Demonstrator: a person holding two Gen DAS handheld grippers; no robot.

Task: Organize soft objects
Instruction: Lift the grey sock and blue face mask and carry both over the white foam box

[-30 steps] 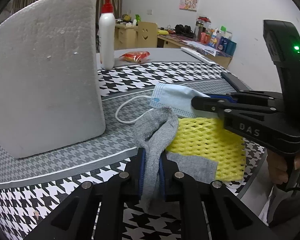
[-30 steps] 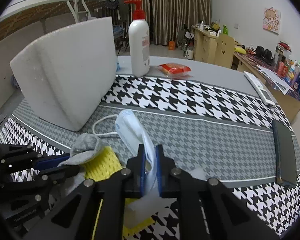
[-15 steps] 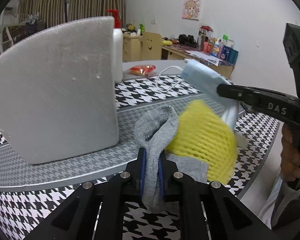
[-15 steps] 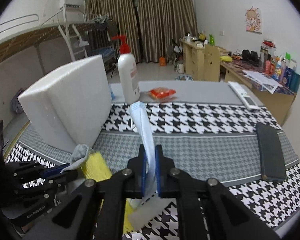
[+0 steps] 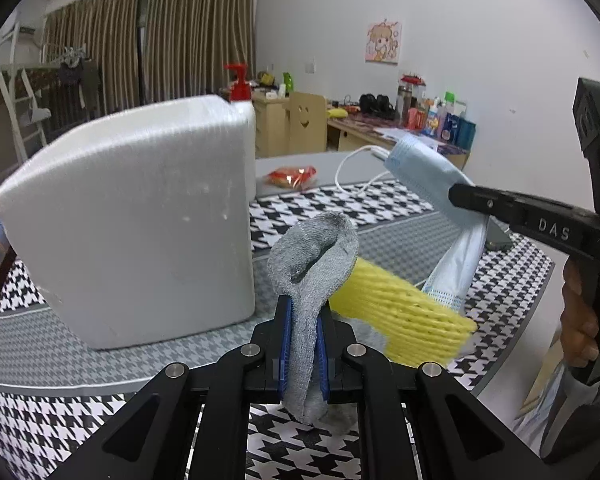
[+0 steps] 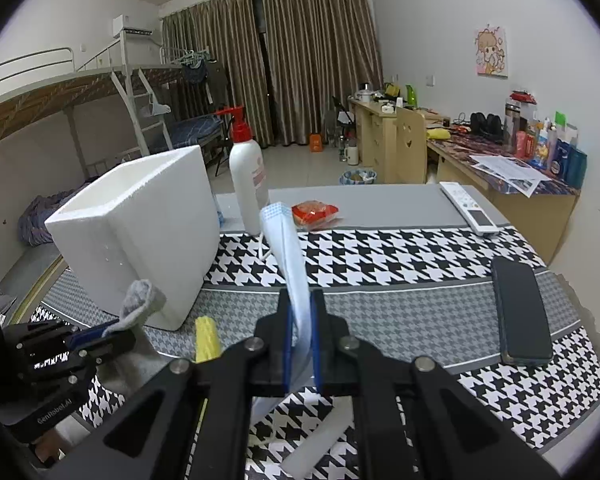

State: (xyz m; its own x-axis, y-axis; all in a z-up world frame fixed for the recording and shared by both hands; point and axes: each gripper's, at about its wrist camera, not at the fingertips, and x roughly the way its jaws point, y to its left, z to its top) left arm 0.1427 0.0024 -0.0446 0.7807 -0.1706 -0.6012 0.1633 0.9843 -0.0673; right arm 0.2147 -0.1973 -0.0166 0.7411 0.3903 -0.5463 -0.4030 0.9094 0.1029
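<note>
My left gripper (image 5: pixel 303 344) is shut on a grey sock (image 5: pixel 316 256) and holds it above the table; both also show in the right wrist view, the gripper (image 6: pixel 96 338) and the sock (image 6: pixel 140 300). My right gripper (image 6: pixel 301 344) is shut on a blue face mask (image 6: pixel 286 248) and holds it up in the air; in the left wrist view the mask (image 5: pixel 432 180) hangs from the right gripper (image 5: pixel 456 196). A yellow foam net (image 5: pixel 400 312) hangs lifted with the sock, to the right of it. A white foam box (image 5: pixel 140 220) stands on the left, close by.
A white pump bottle (image 6: pixel 247 176) and a red snack packet (image 6: pixel 314 214) are behind the box. A black phone (image 6: pixel 520 312) and a white remote (image 6: pixel 468 208) lie at the table's right. The houndstooth cloth (image 6: pixel 380 256) covers the table.
Both grippers have risen from the table, lifting the sock and the mask. The yellow foam net came up with the sock. The mask's ear loop has left the cloth.
</note>
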